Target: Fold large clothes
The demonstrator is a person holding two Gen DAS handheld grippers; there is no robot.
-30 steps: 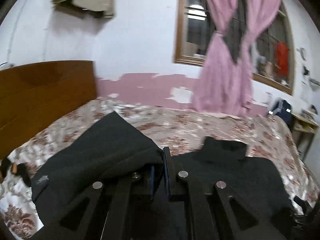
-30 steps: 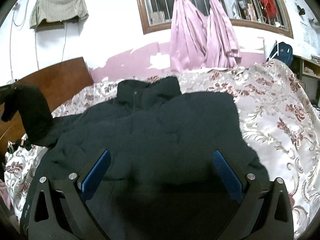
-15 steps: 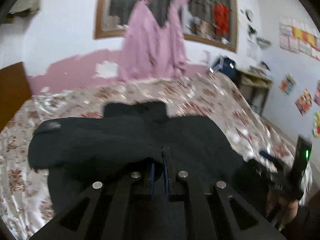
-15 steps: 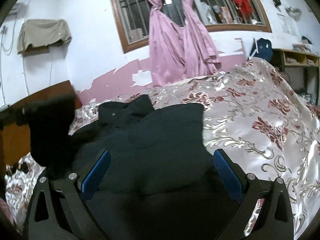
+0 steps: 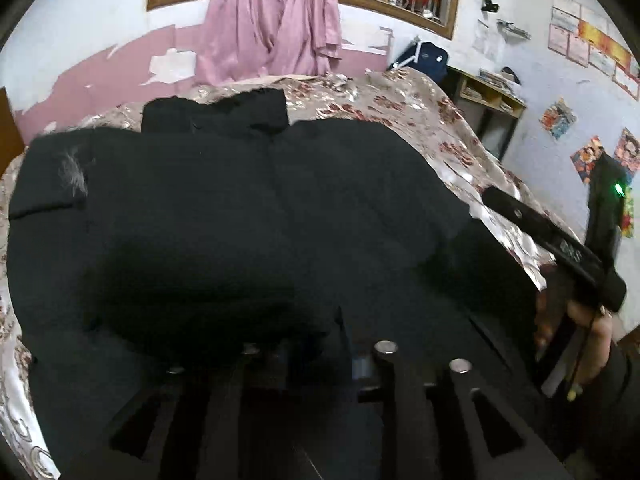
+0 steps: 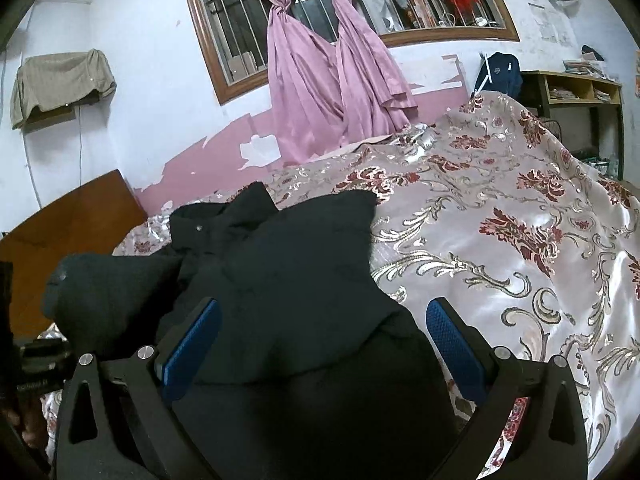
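In the left view, the left gripper [image 5: 320, 344] is clamped on a sleeve [image 5: 208, 292], carried over the coat [image 5: 280, 184] spread on the bed [image 5: 420, 120]. In the right view, the right gripper [image 6: 320, 344] is held apart above the coat. A sleeve fold seems underway; release onto the coat is called for next.

- A black padded jacket [image 6: 304, 280] lies flat on the bed, directly ahead of and beneath the right tool's spread fingers, collar [image 6: 224, 216] at the far end.
- Its left sleeve [image 5: 168, 216] is folded across the body, the bunched end lying just in front of the left tool.
- A pale fuzzy mark [image 5: 72, 172] shows near the sleeve's far-left end.
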